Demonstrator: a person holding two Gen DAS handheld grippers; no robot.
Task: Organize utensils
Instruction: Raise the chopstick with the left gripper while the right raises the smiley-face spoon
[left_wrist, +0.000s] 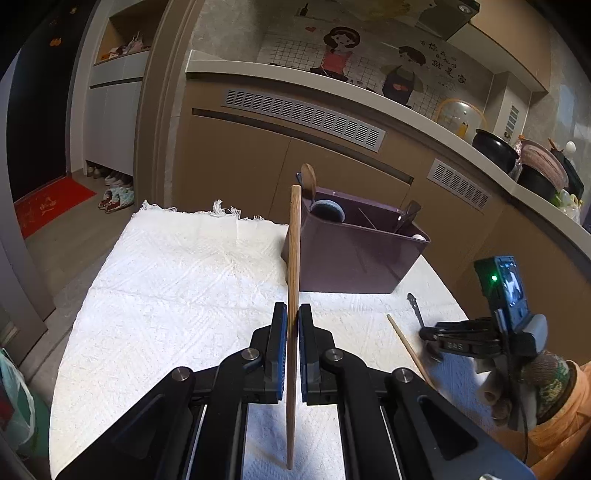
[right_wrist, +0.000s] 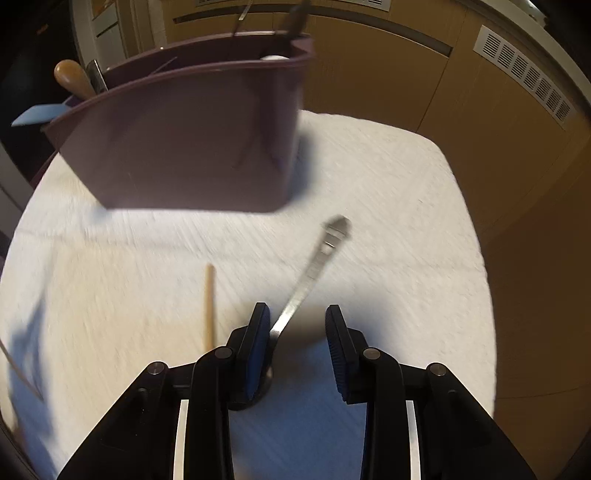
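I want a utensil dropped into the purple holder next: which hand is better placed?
Left: the left gripper already clamps a wooden chopstick, purple holder just ahead. The right gripper hasn't gripped the metal utensil.

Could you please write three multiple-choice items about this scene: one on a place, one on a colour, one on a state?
1. Where does the loose chopstick lie?
A. inside the holder
B. on the white cloth
C. on the kitchen counter

2. What colour is the utensil holder?
A. dark purple
B. green
C. yellow

3. What is the left gripper doing?
A. standing wide open over nothing
B. gripping a metal spoon
C. clamped on a wooden chopstick

Answers:
1 B: the right wrist view shows it flat on the white cloth, beside the metal utensil.
2 A: both views show dark purple walls.
3 C: in the left wrist view its pads press on the held chopstick.
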